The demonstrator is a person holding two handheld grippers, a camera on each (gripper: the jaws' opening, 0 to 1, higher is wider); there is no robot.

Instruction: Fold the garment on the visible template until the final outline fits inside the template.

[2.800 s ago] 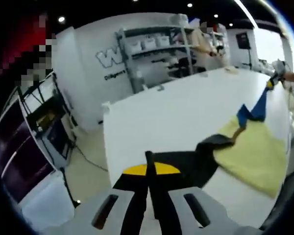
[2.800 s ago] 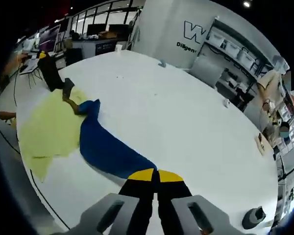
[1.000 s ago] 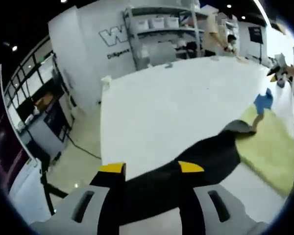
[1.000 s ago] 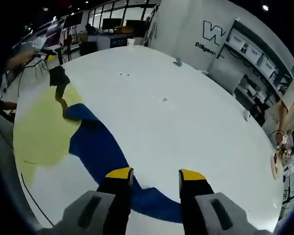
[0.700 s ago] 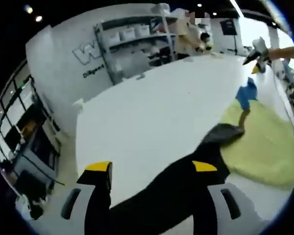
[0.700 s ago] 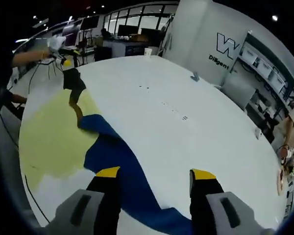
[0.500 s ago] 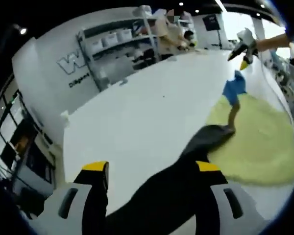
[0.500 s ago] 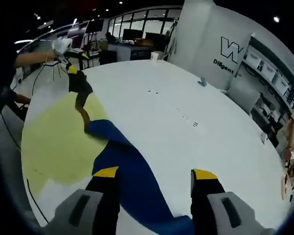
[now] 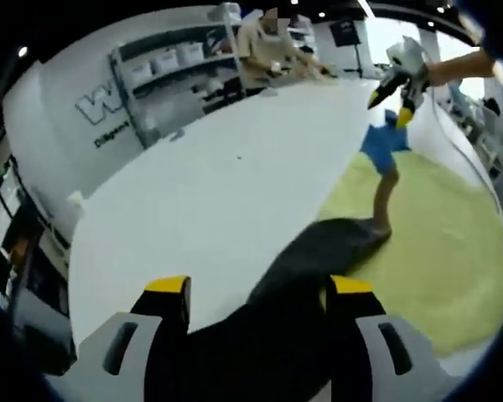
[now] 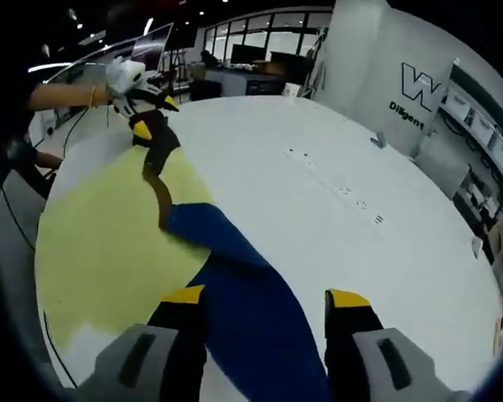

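A long garment lies stretched across the white table [image 9: 235, 184], over a yellow-green template [image 9: 440, 251]. Its black end [image 9: 310, 260] runs under and between the jaws of my left gripper [image 9: 259, 286], which is open. A thin brown strip [image 9: 384, 197] joins the black part to the blue end [image 9: 384, 144]. In the right gripper view the blue end [image 10: 251, 310] lies between the jaws of my open right gripper [image 10: 266, 296], beside the template [image 10: 101, 251]. The right gripper [image 9: 387, 107] hovers over the blue end. The left gripper [image 10: 151, 113] hovers over the black end [image 10: 159, 144].
The round white table [image 10: 344, 218] stretches wide beyond the garment. Its edge [image 9: 75, 251] drops off to the left in the left gripper view. Shelves with bins [image 9: 168, 67] and a person [image 9: 272, 42] stand behind the table. A hand [image 10: 67, 94] holds the left gripper.
Both grippers were shut on the garment's ends 2.8 s ago and have let go. The ends now lie on the table. Both cameras have moved in toward the template.
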